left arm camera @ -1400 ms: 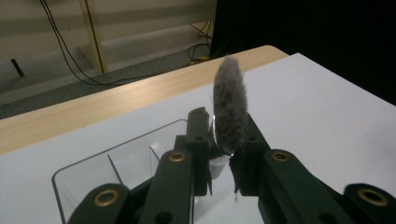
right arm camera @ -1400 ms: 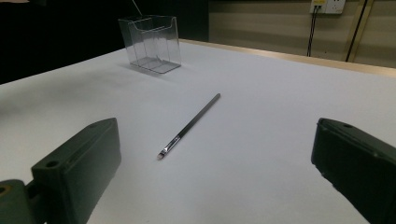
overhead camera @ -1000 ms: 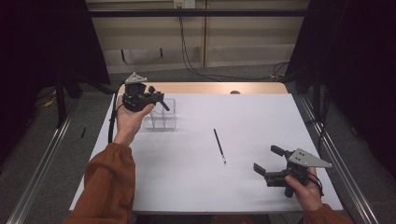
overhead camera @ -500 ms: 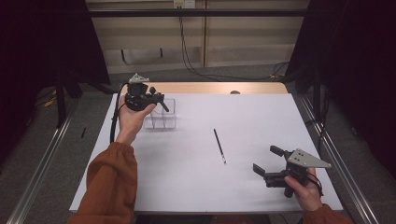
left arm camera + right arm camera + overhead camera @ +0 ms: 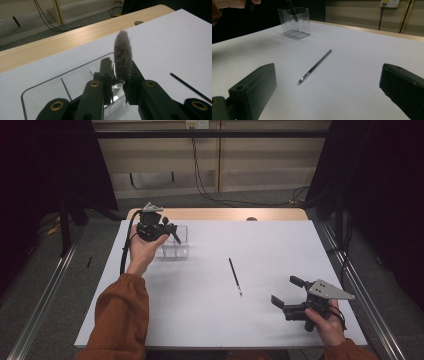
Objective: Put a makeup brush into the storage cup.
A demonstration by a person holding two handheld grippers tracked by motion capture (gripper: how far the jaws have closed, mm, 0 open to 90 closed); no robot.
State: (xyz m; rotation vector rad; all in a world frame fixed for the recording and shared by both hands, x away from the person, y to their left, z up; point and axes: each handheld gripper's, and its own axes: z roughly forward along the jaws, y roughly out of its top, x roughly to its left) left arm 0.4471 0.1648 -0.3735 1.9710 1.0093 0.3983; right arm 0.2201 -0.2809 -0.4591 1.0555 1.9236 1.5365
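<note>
The left gripper [image 5: 117, 82] is gripping 1 fluffy brush [image 5: 123, 58] above the clear holder [image 5: 175, 251]; right of the holder, 1 thin brush [image 5: 235, 276] is waiting, with the right gripper [image 5: 285, 292] spread wide and empty.

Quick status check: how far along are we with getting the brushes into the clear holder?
Done: nothing sits loose in the clear holder yet. In hand: the left claw is shut on the fluffy brush above it. Left: the thin brush lies on the table; the right claw is open.

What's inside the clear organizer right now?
The clear organizer has dividers; the fluffy brush gripped by the left tool has its handle end dipping in. The tool's jaws cover the compartment floors beneath.
</note>
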